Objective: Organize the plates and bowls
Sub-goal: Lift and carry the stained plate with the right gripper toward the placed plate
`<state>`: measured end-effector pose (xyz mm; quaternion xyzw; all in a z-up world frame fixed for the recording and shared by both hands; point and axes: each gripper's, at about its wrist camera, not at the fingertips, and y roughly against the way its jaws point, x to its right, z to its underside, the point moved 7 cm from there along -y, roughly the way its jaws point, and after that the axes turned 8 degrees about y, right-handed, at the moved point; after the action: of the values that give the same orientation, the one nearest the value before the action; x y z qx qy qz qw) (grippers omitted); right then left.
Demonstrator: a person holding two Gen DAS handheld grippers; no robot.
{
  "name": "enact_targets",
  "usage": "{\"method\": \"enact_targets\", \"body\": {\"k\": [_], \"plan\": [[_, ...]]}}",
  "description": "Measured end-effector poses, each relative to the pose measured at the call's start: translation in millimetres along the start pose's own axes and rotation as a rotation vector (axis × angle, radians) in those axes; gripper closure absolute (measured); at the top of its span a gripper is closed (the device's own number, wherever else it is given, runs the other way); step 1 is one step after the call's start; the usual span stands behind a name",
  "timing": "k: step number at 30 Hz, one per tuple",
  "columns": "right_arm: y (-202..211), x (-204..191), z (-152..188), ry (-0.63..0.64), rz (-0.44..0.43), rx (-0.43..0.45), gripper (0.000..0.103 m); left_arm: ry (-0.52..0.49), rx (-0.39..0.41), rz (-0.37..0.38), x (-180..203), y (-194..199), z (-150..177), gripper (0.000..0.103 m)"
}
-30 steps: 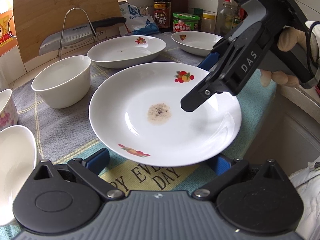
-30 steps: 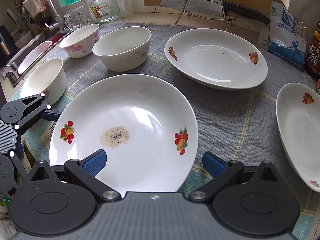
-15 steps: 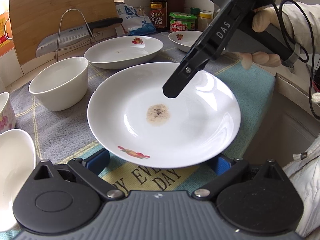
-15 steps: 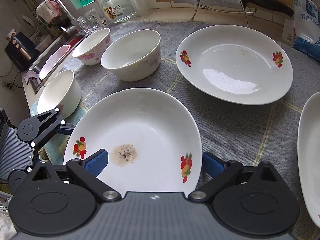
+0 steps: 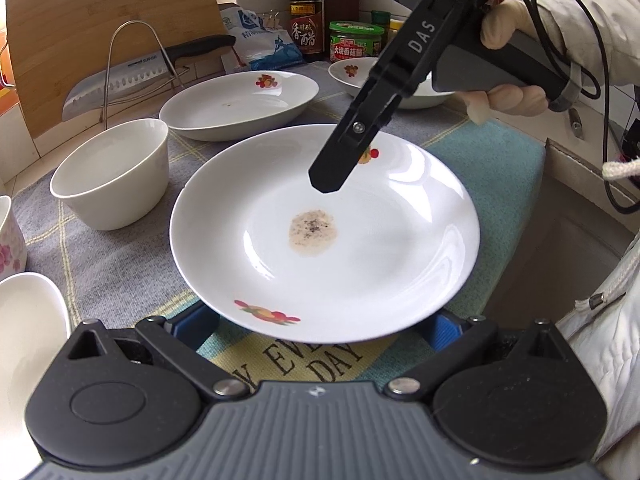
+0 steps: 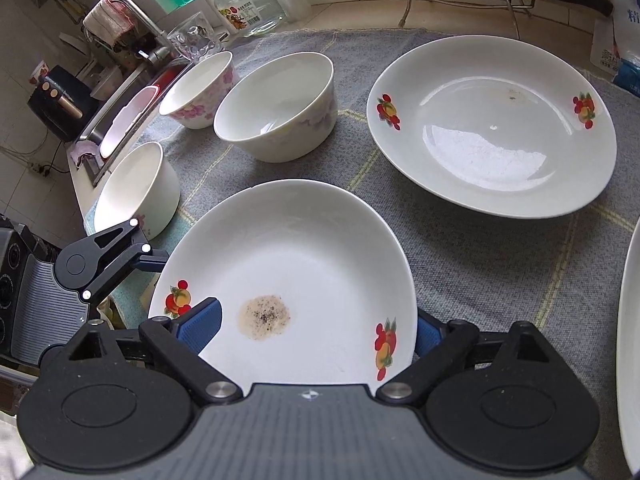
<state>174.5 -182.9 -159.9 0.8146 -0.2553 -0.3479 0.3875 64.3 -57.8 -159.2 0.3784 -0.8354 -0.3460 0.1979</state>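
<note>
A white plate (image 5: 360, 240) with fruit decals and a brown speckled stain lies on the grey mat; it also shows in the right wrist view (image 6: 304, 276). My left gripper (image 5: 316, 326) is open, its blue pads on either side of the plate's near rim. My right gripper (image 6: 316, 326) is open above the plate, one pad over the plate and one past its rim; its finger (image 5: 336, 168) hangs over the plate's far half. A second plate (image 6: 492, 128) and a third plate (image 5: 360, 74) lie further off.
Three bowls (image 6: 280, 108) (image 6: 200, 88) (image 6: 136, 188) stand left of the plates. A knife on a wire rack (image 5: 132, 76), a cutting board, bottles and jars (image 5: 352, 42) line the back. A sink (image 6: 132, 108) is at far left. The counter edge (image 5: 532, 200) drops off at the right.
My right gripper has risen and moved in over the stained plate, toward its centre. My left gripper has stayed at the plate's near rim.
</note>
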Motion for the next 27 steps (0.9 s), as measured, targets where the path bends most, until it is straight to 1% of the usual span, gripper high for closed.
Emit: {"method": "enact_targets", "body": {"k": [3, 9, 17, 27], "plan": [[0, 0, 0, -0.013, -0.008, -0.004, 0.005, -0.028, 0.002, -0.004, 3, 0, -1, 0.000], [0, 1, -1, -0.044, -0.018, -0.016, 0.005, -0.023, -0.008, 0.004, 3, -1, -1, 0.001], [1, -1, 0, -0.052, -0.020, -0.026, 0.005, -0.020, -0.017, 0.005, 4, 0, -1, 0.002], [11, -5, 0, -0.047, -0.007, -0.004, 0.005, -0.044, -0.010, 0.015, 7, 8, -11, 0.002]]}}
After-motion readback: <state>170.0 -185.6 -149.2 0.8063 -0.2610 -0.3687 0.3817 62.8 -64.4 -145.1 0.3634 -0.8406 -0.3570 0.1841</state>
